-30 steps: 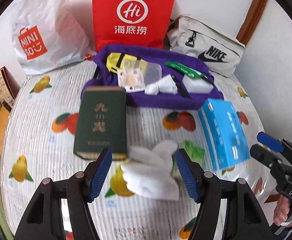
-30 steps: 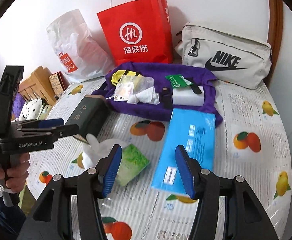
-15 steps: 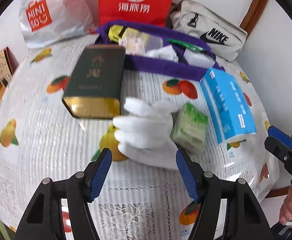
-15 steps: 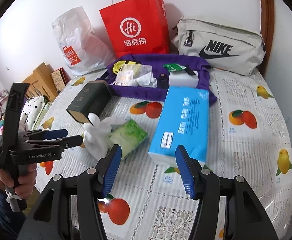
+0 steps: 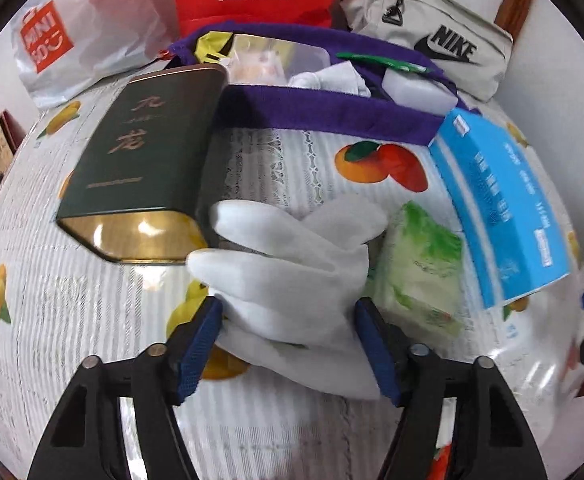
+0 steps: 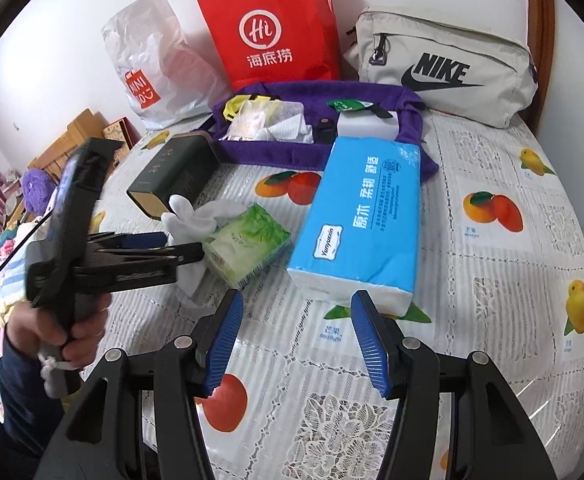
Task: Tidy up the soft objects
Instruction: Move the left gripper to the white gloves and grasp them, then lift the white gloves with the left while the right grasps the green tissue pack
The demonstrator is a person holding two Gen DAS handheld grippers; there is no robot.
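White glove (image 5: 292, 280), blue tissue pack (image 6: 364, 228), purple bag (image 6: 312, 156), fruit-print tablecloth (image 6: 492, 280) (oranges, mangoes)

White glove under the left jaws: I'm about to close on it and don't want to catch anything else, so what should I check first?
1. White glove lies between the jaws of the left gripper, which are opening: ok.
2. Pads already pressing the glove: cannot tell; one seems to brush its edge.
3. Green tissue pack sits right beside one jaw, against the glove: not ok, it may get caught.
4. Dark green tin touches the glove's fingertips but is clear of the jaws: ok.
5. Right gripper is open, empty, near the blue tissue pack, away from the glove: ok.
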